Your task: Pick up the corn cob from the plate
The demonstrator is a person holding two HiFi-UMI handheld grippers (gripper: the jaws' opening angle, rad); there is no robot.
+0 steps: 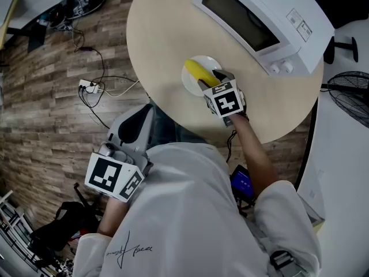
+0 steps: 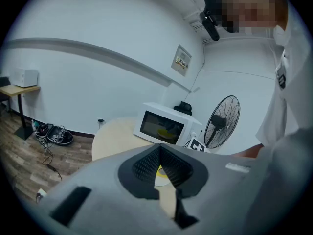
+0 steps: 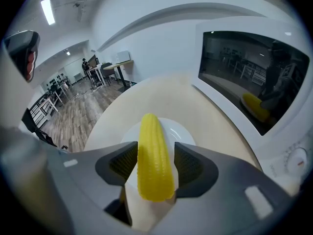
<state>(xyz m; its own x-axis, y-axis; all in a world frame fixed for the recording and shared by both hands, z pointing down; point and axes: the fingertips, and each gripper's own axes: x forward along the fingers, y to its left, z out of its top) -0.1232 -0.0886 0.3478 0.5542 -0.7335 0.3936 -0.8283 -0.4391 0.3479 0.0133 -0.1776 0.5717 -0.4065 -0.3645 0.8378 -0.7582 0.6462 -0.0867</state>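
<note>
The yellow corn cob (image 1: 199,72) lies on a small white plate (image 1: 188,87) on the round beige table (image 1: 161,33), just in front of the microwave. My right gripper (image 1: 210,81) reaches down over the plate. In the right gripper view the corn cob (image 3: 154,155) lies lengthwise between the jaws of my right gripper (image 3: 155,161); the left pad is at its side and a strip of plate (image 3: 181,131) shows beside the right pad, so it is open. My left gripper (image 1: 144,117) hangs off the table by the person's body, jaws together on nothing (image 2: 161,163).
A white microwave (image 1: 259,16) stands at the table's far side, door closed, with the corn mirrored in its glass (image 3: 257,106). A black floor fan (image 1: 351,97) stands to the right. A power strip and cables (image 1: 92,88) lie on the wood floor at the left.
</note>
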